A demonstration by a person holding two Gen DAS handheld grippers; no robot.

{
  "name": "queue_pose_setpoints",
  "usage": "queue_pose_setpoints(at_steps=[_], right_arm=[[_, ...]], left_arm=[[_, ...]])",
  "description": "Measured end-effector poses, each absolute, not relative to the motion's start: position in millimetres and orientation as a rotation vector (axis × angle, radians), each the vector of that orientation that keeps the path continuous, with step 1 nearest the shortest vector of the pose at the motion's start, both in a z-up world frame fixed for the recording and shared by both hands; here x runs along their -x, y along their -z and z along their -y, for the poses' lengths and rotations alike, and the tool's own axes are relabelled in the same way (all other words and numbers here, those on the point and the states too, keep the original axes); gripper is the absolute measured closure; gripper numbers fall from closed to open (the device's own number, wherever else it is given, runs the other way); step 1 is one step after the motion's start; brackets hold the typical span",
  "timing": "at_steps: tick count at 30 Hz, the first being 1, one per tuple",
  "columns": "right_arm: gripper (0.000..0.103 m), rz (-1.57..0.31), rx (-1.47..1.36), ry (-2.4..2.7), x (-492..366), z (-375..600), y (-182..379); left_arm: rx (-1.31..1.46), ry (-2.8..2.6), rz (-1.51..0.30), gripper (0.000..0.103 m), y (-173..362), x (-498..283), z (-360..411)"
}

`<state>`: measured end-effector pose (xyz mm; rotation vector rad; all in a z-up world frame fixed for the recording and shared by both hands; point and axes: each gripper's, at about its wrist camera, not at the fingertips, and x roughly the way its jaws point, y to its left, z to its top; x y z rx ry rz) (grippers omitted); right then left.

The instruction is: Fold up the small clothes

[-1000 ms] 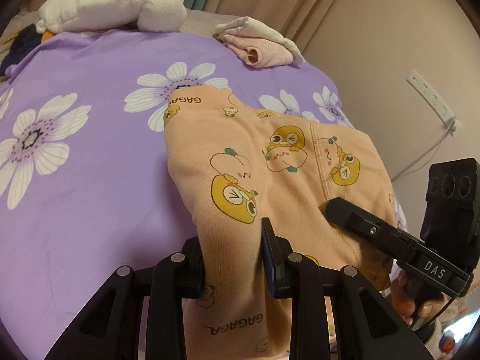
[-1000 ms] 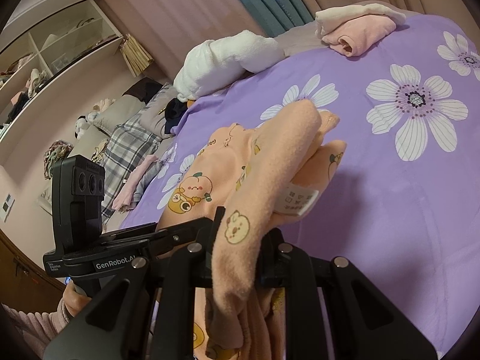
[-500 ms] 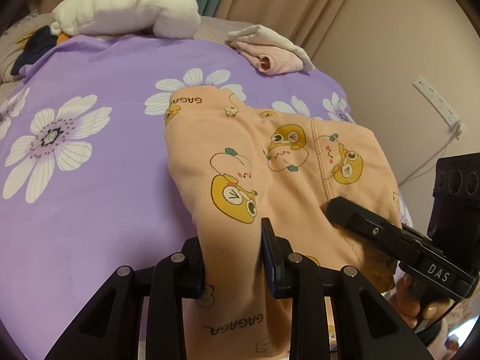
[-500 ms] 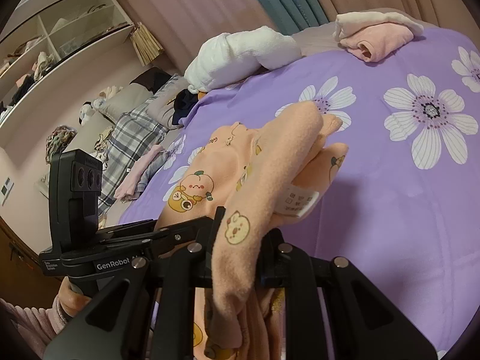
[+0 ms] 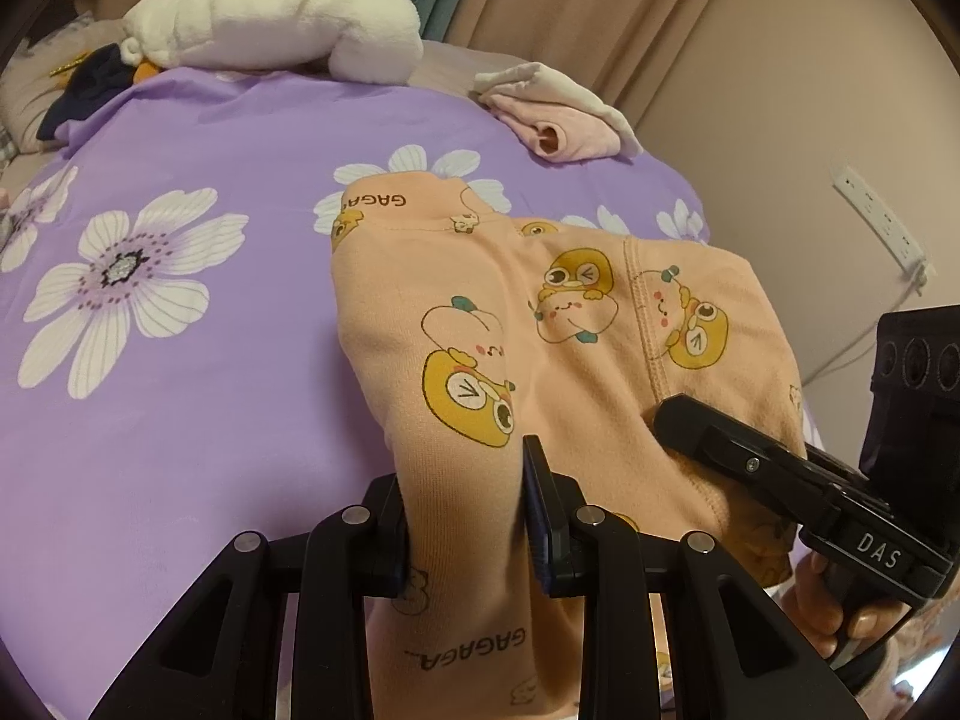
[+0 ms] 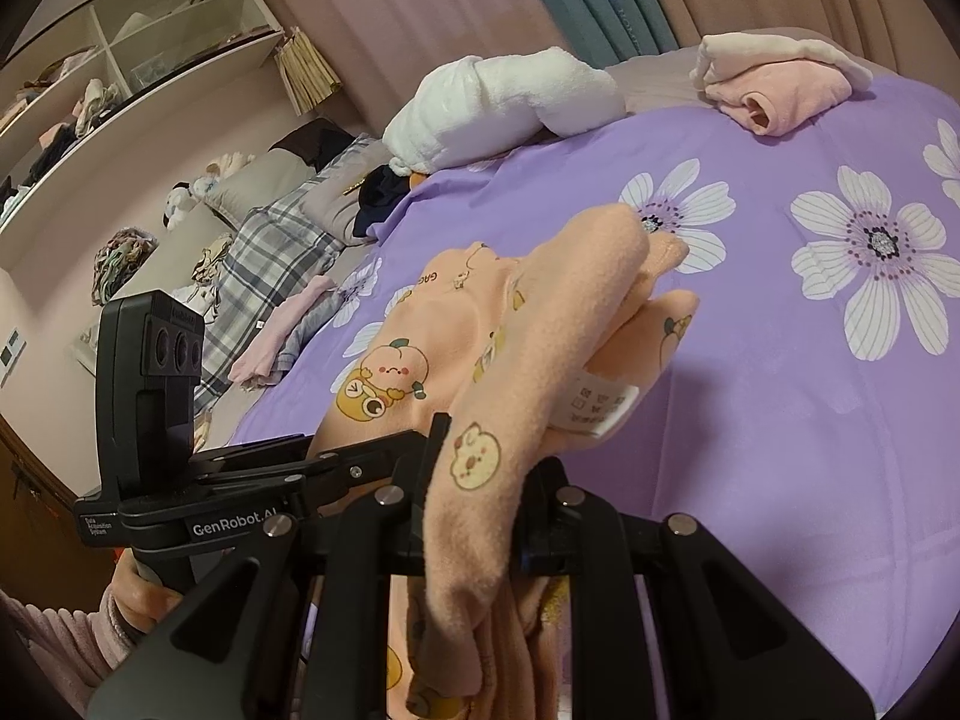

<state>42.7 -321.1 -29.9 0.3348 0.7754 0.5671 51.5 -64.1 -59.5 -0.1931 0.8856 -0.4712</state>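
Note:
A small peach garment (image 5: pixel 540 324) printed with cartoon animals lies partly on the purple flowered bedspread (image 5: pixel 198 300), its near end lifted. My left gripper (image 5: pixel 465 516) is shut on a fold of its near edge. At the right of the left wrist view the right gripper (image 5: pixel 684 420) reaches onto the same cloth, held by a hand. In the right wrist view my right gripper (image 6: pixel 480 480) is shut on a bunched strip of the peach garment (image 6: pixel 540 324), whose white care label (image 6: pixel 600 405) hangs out. The left gripper's body (image 6: pixel 180 480) shows at the left.
A white plush bundle (image 5: pixel 270 18) and a folded pink-and-white garment (image 5: pixel 558 114) rest at the far side of the bed. A plaid blanket (image 6: pixel 264 264), pillows and shelves (image 6: pixel 120 60) lie beyond the bed's left side. A wall socket and cable (image 5: pixel 882 228) are at the right.
Both grippers have drawn back slightly with the peach garment still held; more of the bedspread and far bundles shows. The grips are unchanged.

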Motion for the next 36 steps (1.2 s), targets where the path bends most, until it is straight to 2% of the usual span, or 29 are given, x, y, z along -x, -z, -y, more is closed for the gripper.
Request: queue_pose_setpoints(at_steps=[36], right_arm=[[0.085, -0.801, -0.265, -0.609, -73.7, 275.9, 31.8]], left_arm=[[0.211, 0.404, -0.896, 0.075, 66.5, -75.5, 39.9]])
